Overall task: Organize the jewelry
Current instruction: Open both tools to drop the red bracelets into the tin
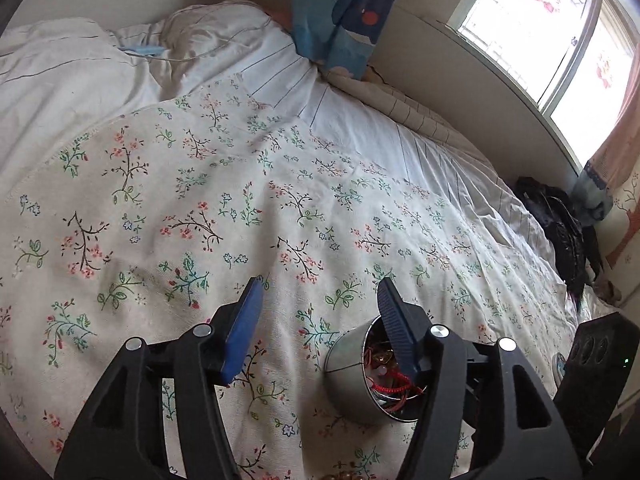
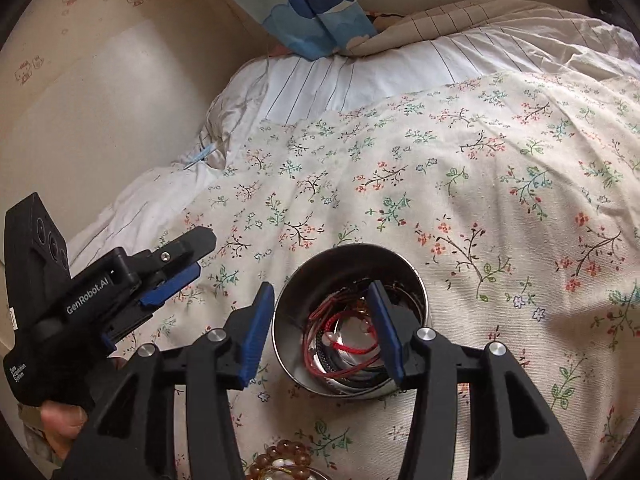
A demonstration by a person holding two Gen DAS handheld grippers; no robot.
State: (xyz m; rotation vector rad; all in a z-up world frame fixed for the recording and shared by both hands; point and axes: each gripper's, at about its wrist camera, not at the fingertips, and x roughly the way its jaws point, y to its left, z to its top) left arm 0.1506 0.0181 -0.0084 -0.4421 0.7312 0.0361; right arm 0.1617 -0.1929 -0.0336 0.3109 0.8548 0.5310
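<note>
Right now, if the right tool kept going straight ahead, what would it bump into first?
Probably the round metal tin of bracelets. The right tool points at it, open, though its depth is hard to judge.

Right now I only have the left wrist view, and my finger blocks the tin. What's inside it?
Observer: In the right wrist view, the tin holds red cords tangled with dark bands.
Operator: Where's the right gripper?
Observer: The right gripper is open. One finger appears left of the tin's wall, and the other appears over its inside.
Operator: Anything else close by?
Observer: An amber bead bracelet lies on the bedspread, on the near side of the tin.
</note>
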